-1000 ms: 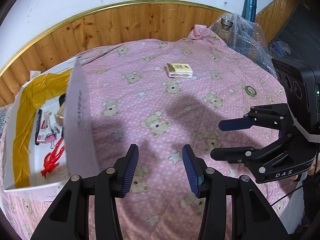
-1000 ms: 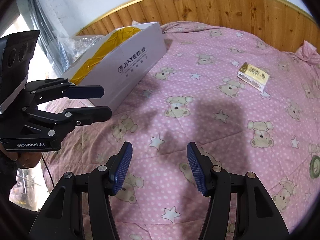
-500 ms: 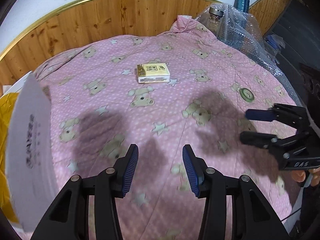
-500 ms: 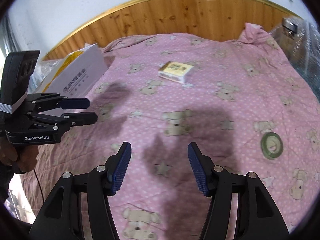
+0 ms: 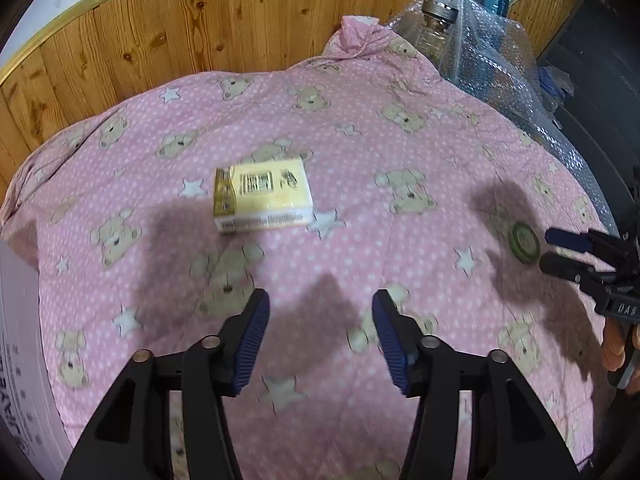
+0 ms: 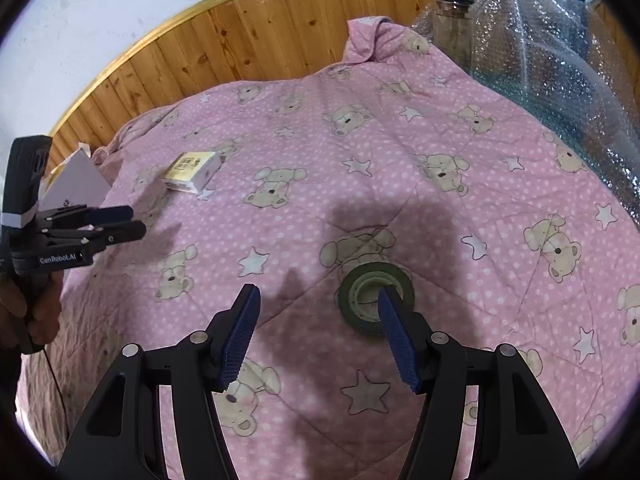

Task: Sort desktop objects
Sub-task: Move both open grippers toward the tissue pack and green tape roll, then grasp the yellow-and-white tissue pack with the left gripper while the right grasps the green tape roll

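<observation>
**Hovering over the pink bear blanket**

Hanging above the pink blanket [image 5: 360, 152], both claws are wide open and hold nothing.

From the left wrist camera, the left gripper [image 5: 320, 336] fills the bottom of the frame, its two blue pads far apart. A small yellow box [image 5: 262, 194] lies flat on the blanket, up and to the left of the middle of the frame, well apart from the pads. A corner of a white box [image 5: 20, 340] shows at the left edge. A green tape roll [image 5: 523, 242] lies at the right side, and the right gripper [image 5: 560, 250] floats just beside it.

From the right wrist camera, the right gripper [image 6: 318, 328] sits low in the frame. The tape roll [image 6: 362, 298] lies flat near the middle, and the right blue pad [image 6: 396, 336] covers part of it. I cannot tell if the pad touches the roll. The yellow box [image 6: 192, 171] is in the upper left, with the left gripper [image 6: 124, 222] below it at the left edge. A glass jar [image 6: 452, 12] wrapped in bubble wrap [image 6: 560, 60] stands at the upper right.
</observation>
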Demonstrator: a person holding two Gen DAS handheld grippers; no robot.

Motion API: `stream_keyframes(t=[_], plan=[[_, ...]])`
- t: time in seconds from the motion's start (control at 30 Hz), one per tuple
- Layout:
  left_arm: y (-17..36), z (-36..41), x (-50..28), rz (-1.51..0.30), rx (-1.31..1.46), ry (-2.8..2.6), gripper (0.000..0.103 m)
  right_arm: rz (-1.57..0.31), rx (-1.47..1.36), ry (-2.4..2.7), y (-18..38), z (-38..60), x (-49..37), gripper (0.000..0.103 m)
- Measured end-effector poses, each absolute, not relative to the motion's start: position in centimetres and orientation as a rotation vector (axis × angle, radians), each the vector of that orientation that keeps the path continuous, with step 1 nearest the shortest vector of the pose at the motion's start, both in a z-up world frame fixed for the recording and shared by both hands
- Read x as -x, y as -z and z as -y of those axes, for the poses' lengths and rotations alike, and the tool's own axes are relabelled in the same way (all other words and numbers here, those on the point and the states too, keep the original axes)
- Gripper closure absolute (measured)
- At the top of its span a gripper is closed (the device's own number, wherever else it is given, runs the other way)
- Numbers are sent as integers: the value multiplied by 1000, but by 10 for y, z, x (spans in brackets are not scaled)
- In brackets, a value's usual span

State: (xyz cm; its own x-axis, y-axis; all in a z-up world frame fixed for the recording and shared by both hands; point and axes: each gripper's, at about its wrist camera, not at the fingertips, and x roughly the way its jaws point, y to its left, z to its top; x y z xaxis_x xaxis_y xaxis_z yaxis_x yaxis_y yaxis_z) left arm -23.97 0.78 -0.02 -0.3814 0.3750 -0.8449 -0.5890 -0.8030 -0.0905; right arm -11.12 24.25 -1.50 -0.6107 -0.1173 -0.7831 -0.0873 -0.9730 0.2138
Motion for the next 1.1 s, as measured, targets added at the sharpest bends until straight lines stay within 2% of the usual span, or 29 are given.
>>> stream_keyframes(t=[0.3, 0.47, 0.73, 1.1], plan=[[21, -10, 310, -186, 1273, -2226, 41, 292, -1384, 2851, 36, -254, 117, 35], [35, -19, 326, -194, 1268, -2244, 41, 243, -1400, 2868, 45, -257, 115, 34], [36, -32, 338, -287, 1198, -2271, 41, 282, -1361, 2885, 41, -265, 117, 34], [25, -29, 365, -232, 1145, -2292, 37, 389, -1352, 2853, 38, -271, 114, 34]])
